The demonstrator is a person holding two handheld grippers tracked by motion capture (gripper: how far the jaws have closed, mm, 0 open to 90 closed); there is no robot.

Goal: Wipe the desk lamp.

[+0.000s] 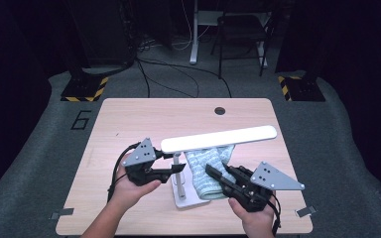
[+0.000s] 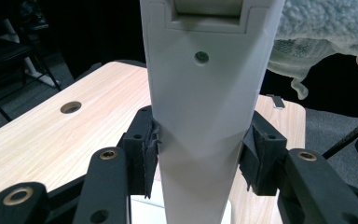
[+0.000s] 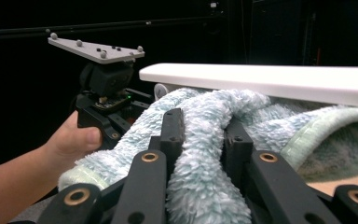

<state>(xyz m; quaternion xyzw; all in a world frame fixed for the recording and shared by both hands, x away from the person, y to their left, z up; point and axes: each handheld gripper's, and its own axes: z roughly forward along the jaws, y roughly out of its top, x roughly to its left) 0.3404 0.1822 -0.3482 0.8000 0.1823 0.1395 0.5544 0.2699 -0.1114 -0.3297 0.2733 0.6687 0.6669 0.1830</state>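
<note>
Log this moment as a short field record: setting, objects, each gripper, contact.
setting: wooden table, dark room
lamp: white, upright, base on the table
towel: pale blue, under the lamp head
left gripper: shut on the lamp's stem
right gripper: shut on the towel
contact: towel looks to be touching the lamp head's underside

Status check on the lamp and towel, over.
Left hand-held gripper clamped on lamp post. Right hand-held gripper shut on towel, under the lamp head. Nothing in the way.
</note>
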